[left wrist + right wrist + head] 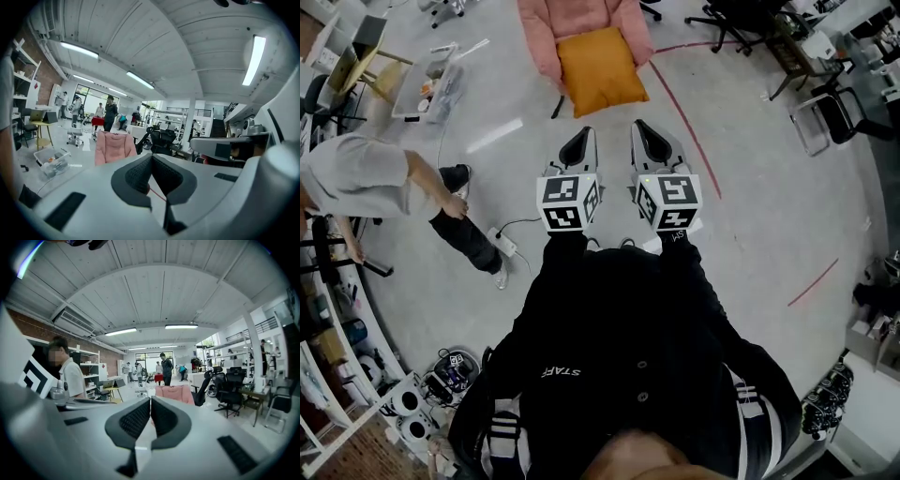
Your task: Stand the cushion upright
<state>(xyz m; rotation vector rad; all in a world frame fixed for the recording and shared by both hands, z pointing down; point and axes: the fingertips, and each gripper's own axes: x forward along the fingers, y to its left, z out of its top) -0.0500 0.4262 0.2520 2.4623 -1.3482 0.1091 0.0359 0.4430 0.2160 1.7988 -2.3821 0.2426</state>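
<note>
Cushion (600, 70) lying flat-ish on seat of pink chair (539, 36), well ahead, untouched. Left gripper (578, 141) and right gripper (648, 134) side by side near chest, jaws pressed together, nothing between. Guessing plain carry pose for walk-up, nothing in reach.

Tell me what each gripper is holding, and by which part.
Nothing is held. The left gripper and the right gripper are both shut and empty, short of the orange cushion on the pink chair.
</note>
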